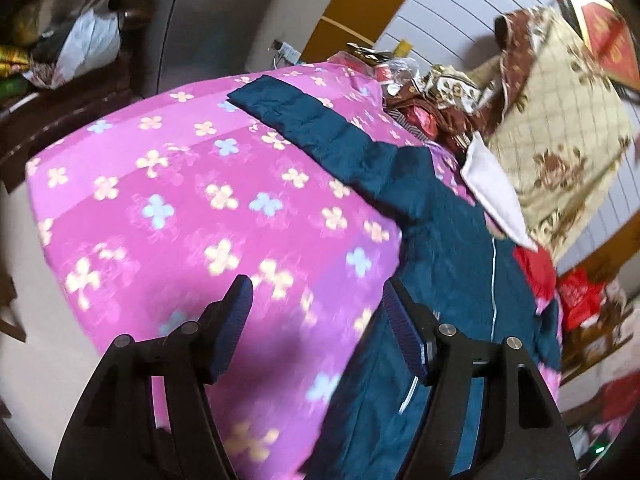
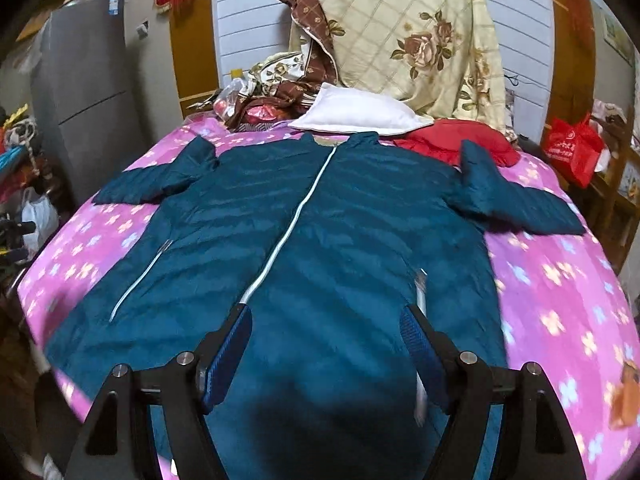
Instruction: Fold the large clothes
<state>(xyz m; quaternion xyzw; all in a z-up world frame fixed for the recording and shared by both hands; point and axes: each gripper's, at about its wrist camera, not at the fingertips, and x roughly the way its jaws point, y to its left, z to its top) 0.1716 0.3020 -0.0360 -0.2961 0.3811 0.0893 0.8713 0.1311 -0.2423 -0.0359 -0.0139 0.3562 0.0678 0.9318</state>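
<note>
A dark teal padded jacket (image 2: pixel 320 220) lies front up on a pink flowered bedspread (image 2: pixel 560 300), zip shut, both sleeves spread out to the sides. My right gripper (image 2: pixel 326 320) is open and empty, above the jacket's lower front near the hem. In the left wrist view the jacket (image 1: pixel 440 240) lies to the right, with one sleeve (image 1: pixel 304 116) stretched across the bedspread (image 1: pixel 180 200). My left gripper (image 1: pixel 318 296) is open and empty, over the bedspread at the jacket's left side edge.
A white pillow (image 2: pixel 360 114), a red garment (image 2: pixel 452 140) and a cream floral quilt (image 2: pixel 412 40) lie at the head of the bed. A grey fridge (image 2: pixel 88 92) stands at the left. A red bag (image 2: pixel 572 148) hangs at the right. Cluttered shelves (image 1: pixel 60 40) stand beyond the bed's left side.
</note>
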